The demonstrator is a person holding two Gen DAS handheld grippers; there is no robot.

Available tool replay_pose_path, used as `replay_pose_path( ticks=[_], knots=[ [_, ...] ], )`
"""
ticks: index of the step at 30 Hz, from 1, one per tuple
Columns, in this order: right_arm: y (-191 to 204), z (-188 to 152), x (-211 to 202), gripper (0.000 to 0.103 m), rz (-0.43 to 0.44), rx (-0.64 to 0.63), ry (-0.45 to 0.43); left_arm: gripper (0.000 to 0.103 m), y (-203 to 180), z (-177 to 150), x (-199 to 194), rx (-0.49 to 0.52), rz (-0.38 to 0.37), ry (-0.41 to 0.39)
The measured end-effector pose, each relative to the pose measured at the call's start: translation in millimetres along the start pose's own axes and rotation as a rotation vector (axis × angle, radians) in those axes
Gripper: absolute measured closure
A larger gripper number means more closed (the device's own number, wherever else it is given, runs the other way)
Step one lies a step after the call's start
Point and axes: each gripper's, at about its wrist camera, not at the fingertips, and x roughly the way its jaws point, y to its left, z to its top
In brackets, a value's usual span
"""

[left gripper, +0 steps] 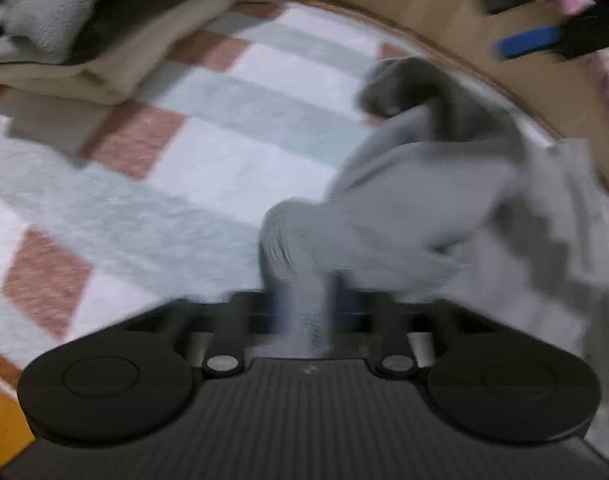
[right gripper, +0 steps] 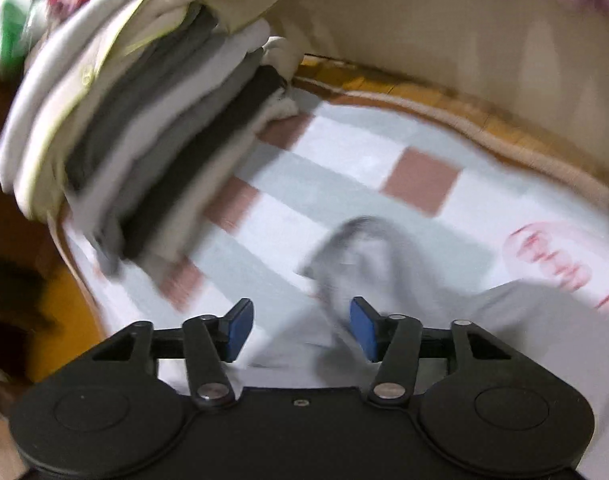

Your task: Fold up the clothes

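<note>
Left claw [left gripper: 304, 312] clamped on grey garment [left gripper: 416, 200]; right claw [right gripper: 300, 328] spread wide above it. Stack of folded clothes [right gripper: 144, 128] flanks the checked blanket [right gripper: 344, 168].

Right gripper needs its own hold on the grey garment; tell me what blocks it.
Nothing visible. The right gripper is open over the grey garment, with only cloth between its jaws. The folded stack sits off to the left.

Garment [right gripper: 368, 264] on the blanket [right gripper: 344, 168]; stack of folded clothes [right gripper: 144, 140] at its left, on the blanket too
</note>
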Motion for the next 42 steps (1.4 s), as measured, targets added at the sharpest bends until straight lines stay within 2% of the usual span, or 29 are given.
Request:
replay_pose_path(
  ticks=[2,3,6,9,11,12,13,14,17,20,21,23,24,25,26,28,30,33,35,37,40,42],
  knots=[
    [4.2,10.1,11.5,0.041,0.028,0.029,0.003,0.093,3.0,3.1,-12.4,0.001,0.000,-0.049],
    [9.7,12.8,20.0,0.041,0.011,-0.006,0.016,0.093,7.5,4.6,-19.0,-0.007,0.021,-0.075],
    [33.3,12.7,52.4,0.041,-0.121,-0.233,0.082,0.093,27.6,6.5,-32.5,-0.066,0.057,-0.120],
    [38.9,8.2,81.8,0.041,-0.209,-0.327,0.133,0.098,48.9,6.6,-35.1,-0.136,0.085,-0.122],
    [36.9,7.5,94.6,0.052,-0.223,-0.339,0.134,0.098,54.0,6.8,-35.1,-0.161,0.057,-0.121],
    [34.7,8.8,96.7,0.078,-0.228,-0.338,0.137,0.098,55.7,6.9,-35.4,-0.172,0.035,-0.121],
    [32.1,10.5,96.9,0.099,-0.239,-0.334,0.142,0.098,56.0,7.1,-35.4,-0.178,0.015,-0.122],
    [29.5,14.1,90.3,0.100,-0.241,-0.318,0.125,0.098,54.8,7.7,-35.0,-0.176,0.008,-0.126],
    [19.8,30.6,50.5,0.100,-0.227,-0.219,0.009,0.098,53.5,9.6,-34.7,-0.173,0.022,-0.133],
    [-1.0,43.5,6.0,0.100,-0.230,0.015,-0.136,0.098,57.7,9.9,-31.7,-0.205,-0.013,-0.117],
    [-4.3,43.4,1.6,0.100,-0.221,0.070,-0.121,0.097,56.6,9.9,-29.8,-0.205,-0.030,-0.108],
    [-7.5,40.9,2.5,0.096,-0.181,0.152,-0.018,0.097,50.2,9.3,-27.0,-0.181,-0.030,-0.093],
    [-7.4,38.2,7.9,0.093,-0.116,0.172,0.071,0.095,46.5,8.3,-26.7,-0.162,-0.022,-0.086],
    [-4.6,33.1,16.0,0.093,-0.020,0.170,0.174,0.095,42.8,7.4,-26.4,-0.144,-0.013,-0.080],
    [-0.6,27.9,18.2,0.089,0.035,0.155,0.217,0.095,40.8,6.7,-25.6,-0.133,-0.007,-0.073],
    [6.0,22.9,7.4,0.059,0.023,0.100,0.170,0.091,39.6,5.7,-23.5,-0.124,0.001,-0.058],
    [1.5,23.6,-7.8,0.057,0.000,0.068,0.100,0.087,40.4,5.6,-21.1,-0.129,0.002,-0.047],
    [-18.2,30.0,-25.2,0.057,-0.040,0.065,-0.015,0.072,38.3,6.3,-15.9,-0.125,0.002,-0.031],
    [-32.3,32.6,-25.2,0.057,-0.045,0.069,-0.069,0.068,33.9,6.9,-9.9,-0.109,0.006,-0.014],
    [-43.0,35.3,-13.5,0.057,-0.041,0.076,-0.071,0.063,30.7,6.7,-4.7,-0.096,0.017,0.000],
    [-36.6,42.0,15.9,0.057,0.009,0.062,-0.011,0.062,29.7,6.0,0.0,-0.092,0.027,0.013],
    [-25.5,45.7,32.9,0.051,0.026,0.023,0.024,0.062,34.3,4.6,2.0,-0.118,0.023,0.017]
  ],
)
